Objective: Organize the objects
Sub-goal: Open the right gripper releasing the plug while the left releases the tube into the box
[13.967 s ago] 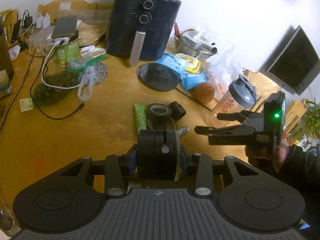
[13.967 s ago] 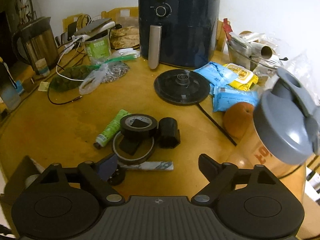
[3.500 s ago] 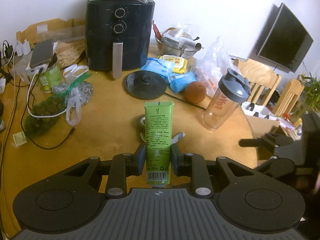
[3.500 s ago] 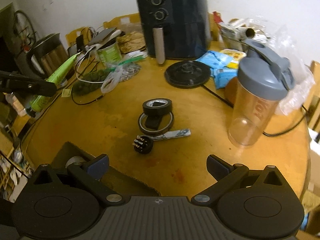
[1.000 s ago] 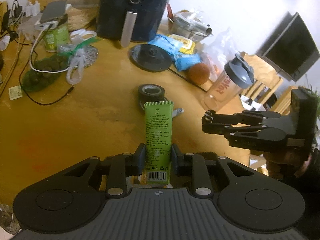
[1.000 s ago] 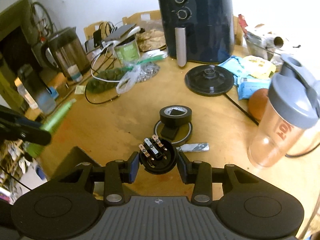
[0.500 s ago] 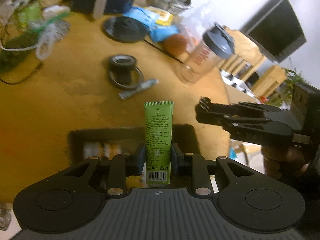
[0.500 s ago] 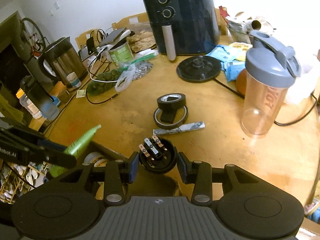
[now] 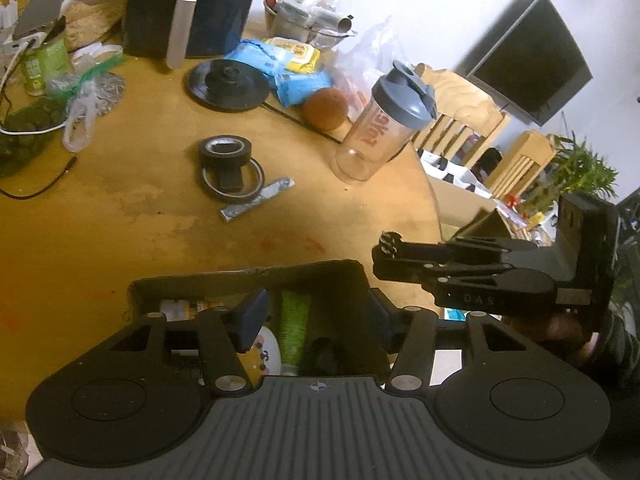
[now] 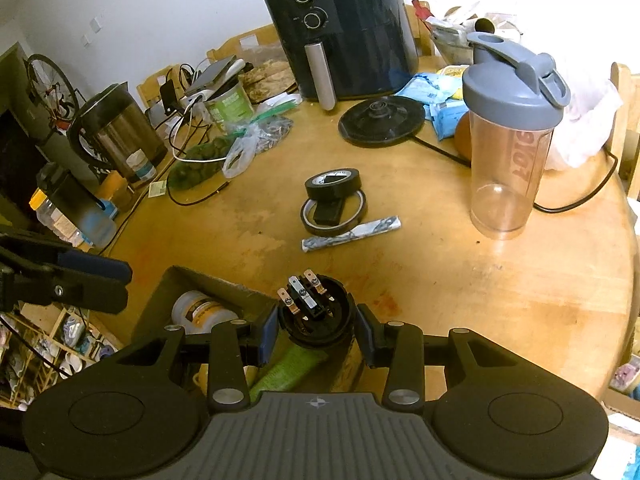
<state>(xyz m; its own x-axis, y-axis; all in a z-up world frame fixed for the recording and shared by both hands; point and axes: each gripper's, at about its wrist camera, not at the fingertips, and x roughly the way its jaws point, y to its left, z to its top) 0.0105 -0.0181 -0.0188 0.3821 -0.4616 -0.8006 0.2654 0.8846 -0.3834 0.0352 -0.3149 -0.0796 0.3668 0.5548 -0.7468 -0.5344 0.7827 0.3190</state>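
Observation:
In the left wrist view my left gripper (image 9: 314,316) hangs over an open cardboard box (image 9: 248,276) at the table's near edge. Its jaws are opening, and no pad touches the green tube (image 9: 295,320), which lies inside the box below them. My right gripper (image 10: 316,334) is shut on a round black connector (image 10: 316,312) with metal prongs, held over the box (image 10: 200,280) rim above the green tube (image 10: 288,372). From the left wrist view the right gripper (image 9: 378,260) sits just right of the box. The left gripper (image 10: 127,286) shows at the far left.
Two black tape rolls (image 9: 226,148) and a foil stick pack (image 9: 256,200) lie mid-table. A shaker bottle (image 10: 508,140), kettle base (image 10: 380,122), air fryer (image 10: 340,28) and bags stand behind. A white jar (image 10: 200,310) sits in the box. A kettle (image 10: 116,136) stands left.
The left jaws have parted and the green tube has dropped out of them into the box. The right gripper, still holding the connector, has come over the box rim.

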